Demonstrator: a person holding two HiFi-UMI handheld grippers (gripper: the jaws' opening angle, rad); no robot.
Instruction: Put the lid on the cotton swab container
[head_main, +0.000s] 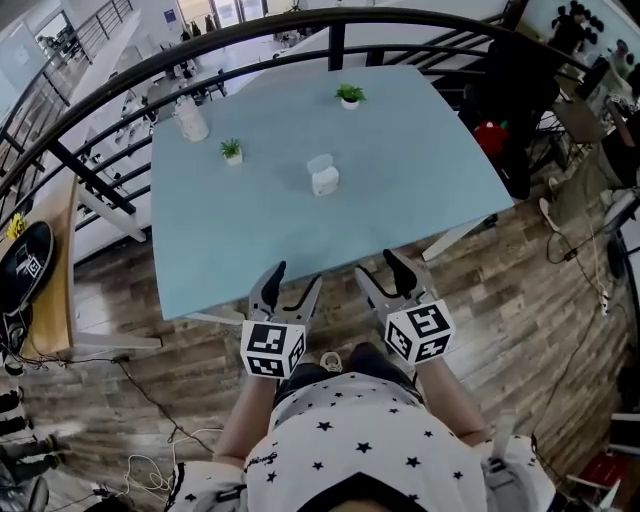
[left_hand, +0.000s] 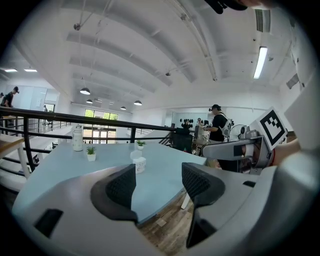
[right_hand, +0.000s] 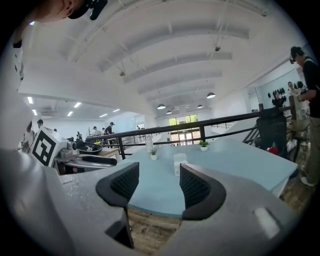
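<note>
Standing at the near edge of the light blue table (head_main: 200, 250), you hold both grippers side by side above the wooden floor (head_main: 560, 300), short of the tabletop. The fingers of your left gripper (head_main: 297, 275) are spread apart with nothing between them. The fingers of your right gripper (head_main: 377, 264) are apart too, and empty. The white cotton swab container (head_main: 325, 183) sits near the middle of the table, well ahead of both grippers. Its clear lid (head_main: 319, 163) is close against its far side. Two small potted plants (head_main: 232, 151) and a white bottle (head_main: 190, 118) stand farther back.
</note>
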